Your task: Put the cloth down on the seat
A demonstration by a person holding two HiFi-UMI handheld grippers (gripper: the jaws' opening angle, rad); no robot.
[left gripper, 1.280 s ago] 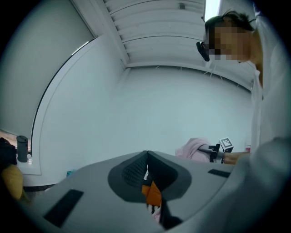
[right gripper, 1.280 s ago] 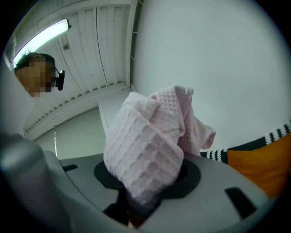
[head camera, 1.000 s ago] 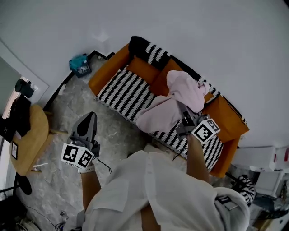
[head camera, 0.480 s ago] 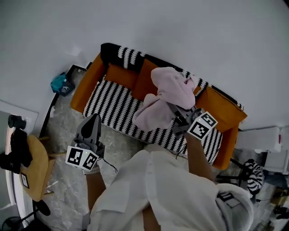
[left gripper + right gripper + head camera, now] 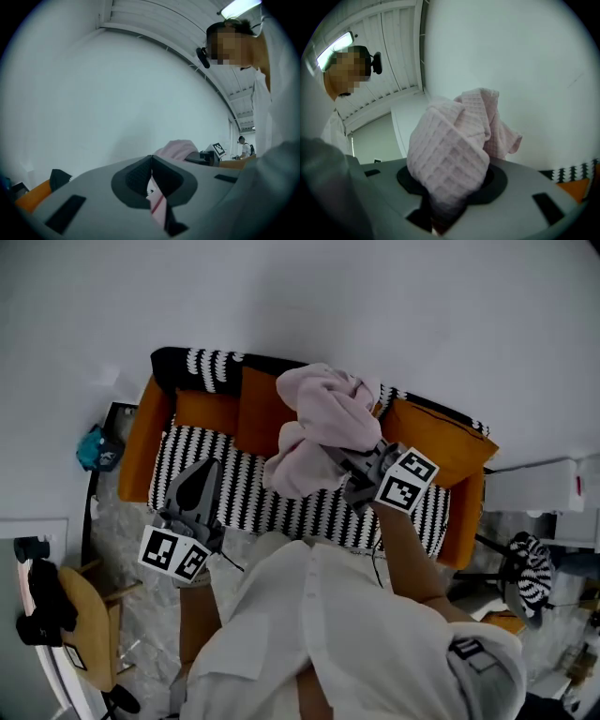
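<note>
A pink waffle-weave cloth [image 5: 323, 418] hangs bunched in the air over the sofa's back cushions. My right gripper [image 5: 337, 458] is shut on it. In the right gripper view the cloth [image 5: 450, 145] fills the space between the jaws of that gripper [image 5: 450, 185] and hides the pads. The black-and-white striped seat [image 5: 225, 479] lies below and to the left. My left gripper [image 5: 206, 470] hovers over the seat's front edge. Its jaws [image 5: 151, 161] are shut with nothing in them, and the cloth [image 5: 177, 147] shows behind them.
The sofa has orange arms [image 5: 141, 451] and orange back cushions [image 5: 255, 413]. A teal object [image 5: 97, 448] lies on the marble floor to the left. A round wooden table [image 5: 89, 629] stands at the lower left. White furniture [image 5: 553, 507] and a striped item [image 5: 530, 573] are at the right.
The right gripper has carried the cloth leftward and higher over the sofa's back. The view has swung, so the sofa now lies level across the picture. The left gripper has barely moved.
</note>
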